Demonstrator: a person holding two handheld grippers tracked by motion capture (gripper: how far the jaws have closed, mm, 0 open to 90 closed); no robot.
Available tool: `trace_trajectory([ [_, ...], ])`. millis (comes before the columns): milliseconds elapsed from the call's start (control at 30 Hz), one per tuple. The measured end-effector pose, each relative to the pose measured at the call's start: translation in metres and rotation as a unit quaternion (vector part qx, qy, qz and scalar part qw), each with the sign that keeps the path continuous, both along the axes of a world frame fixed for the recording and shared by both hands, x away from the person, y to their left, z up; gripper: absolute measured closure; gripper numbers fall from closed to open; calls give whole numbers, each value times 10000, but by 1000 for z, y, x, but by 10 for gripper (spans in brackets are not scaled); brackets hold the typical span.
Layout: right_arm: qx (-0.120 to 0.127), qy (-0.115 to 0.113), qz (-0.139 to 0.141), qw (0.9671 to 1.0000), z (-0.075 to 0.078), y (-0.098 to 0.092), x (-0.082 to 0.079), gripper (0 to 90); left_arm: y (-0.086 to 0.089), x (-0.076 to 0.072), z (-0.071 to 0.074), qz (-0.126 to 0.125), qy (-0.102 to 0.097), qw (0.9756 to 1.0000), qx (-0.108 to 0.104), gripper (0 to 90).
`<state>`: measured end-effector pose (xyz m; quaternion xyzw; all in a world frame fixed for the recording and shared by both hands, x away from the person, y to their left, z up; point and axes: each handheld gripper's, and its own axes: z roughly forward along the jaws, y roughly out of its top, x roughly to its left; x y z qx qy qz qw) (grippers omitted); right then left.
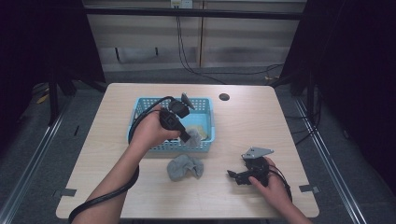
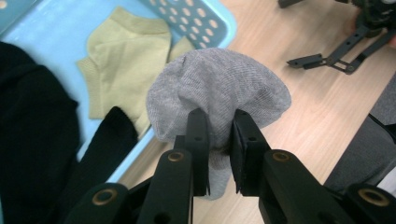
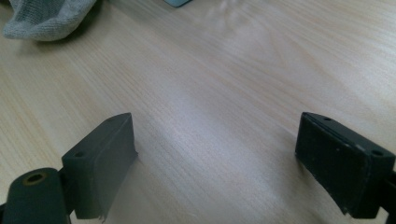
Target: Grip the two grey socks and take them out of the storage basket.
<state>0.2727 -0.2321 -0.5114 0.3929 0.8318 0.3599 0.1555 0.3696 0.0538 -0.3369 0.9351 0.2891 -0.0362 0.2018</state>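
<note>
Grey knit is what my left gripper (image 1: 187,135) carries: from the high view I see it over the near right corner of the basket (image 1: 140,109), with a grey sock (image 1: 194,136) bunched at its tip, just inside or above the near wall. A second grey sock (image 1: 185,167) lies crumpled on the table (image 1: 243,121) just in front of that wall, between my two hands. My right gripper (image 1: 235,175) rests on the table to the right of this sock, well clear of the basket, its tip pointing left toward the sock, so I judge it the nearer tool for that pickup. In the left gripper view the jaws are clamped on the grey sock (image 2: 217,93), which balloons above them; below it sit the basket's rim (image 2: 210,18), a yellow-green sock (image 2: 123,60) flat on the basket floor, and black cloth (image 2: 32,135) to its left. I would need only a small move inward from the rim before letting go. In the right gripper view the jaws stand wide apart over bare wood, holding nothing, with the loose sock (image 3: 46,18) far up and left of them.
</note>
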Motion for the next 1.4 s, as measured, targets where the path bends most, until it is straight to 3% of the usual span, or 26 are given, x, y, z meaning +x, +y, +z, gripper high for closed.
trace_trajectory([
  [267,-1,0,1,10000,0,0,0,115,-8,-19,-5,-276,-29,9996,-42,785],
  [500,0,0,0,10000,0,0,0,115,-11,-29,-27,-416,38,9991,-31,783],
  [667,-8,13,4,10000,0,0,0,115,-12,-28,-54,-432,138,9989,90,776],
  [800,-17,15,2,10000,0,0,0,115,-10,-26,-65,-396,122,9990,145,767],
  [1067,-8,12,4,10000,0,0,0,115,-6,-23,-74,-360,131,9992,151,746],
  [1267,-17,15,1,10000,0,0,0,115,-4,-21,-80,-316,192,9992,128,685],
  [1400,-17,14,0,10000,0,0,0,115,-3,-21,-82,-180,256,9994,149,545],
])
